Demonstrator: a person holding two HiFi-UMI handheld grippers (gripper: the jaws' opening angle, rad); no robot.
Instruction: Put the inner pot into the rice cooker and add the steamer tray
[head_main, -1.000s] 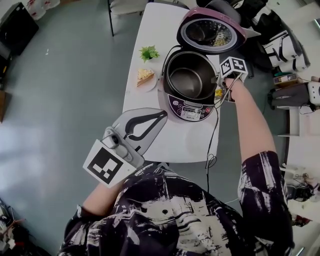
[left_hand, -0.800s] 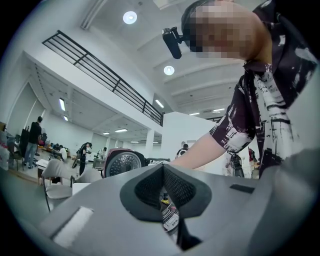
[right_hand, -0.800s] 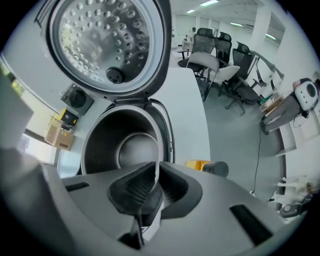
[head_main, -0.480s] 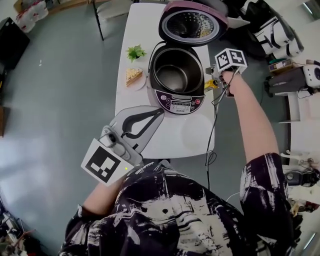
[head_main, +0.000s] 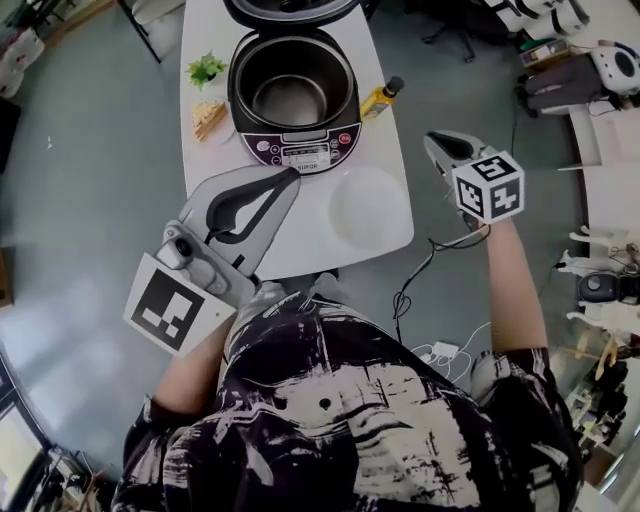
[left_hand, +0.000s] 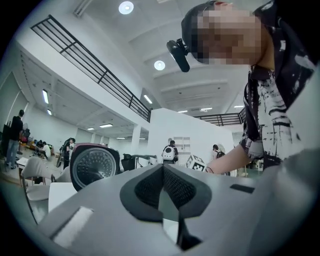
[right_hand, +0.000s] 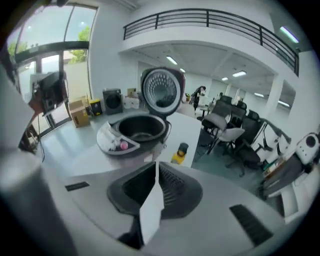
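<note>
The purple-trimmed rice cooker (head_main: 300, 150) stands open at the far end of the white table, its lid (head_main: 290, 8) raised. The dark metal inner pot (head_main: 292, 98) sits inside it. A white round steamer tray (head_main: 368, 207) lies flat on the table in front of the cooker, to the right. My left gripper (head_main: 291, 173) hovers over the table's near left part, shut and holding nothing. My right gripper (head_main: 431, 139) is off the table's right edge, beside the tray, also shut and holding nothing. The right gripper view looks down at the cooker (right_hand: 135, 131) past its closed tips (right_hand: 157, 164).
A small green plant (head_main: 205, 68) and a cake slice on a plate (head_main: 208, 112) sit left of the cooker. A yellow bottle with a black cap (head_main: 380, 97) stands to its right. A cable (head_main: 425, 275) hangs off the table's near right corner. Office chairs stand beyond.
My right gripper has pulled back from the cooker's right side to beyond the table's right edge and risen. The left gripper has shifted forward over the table. The head view has swung.
</note>
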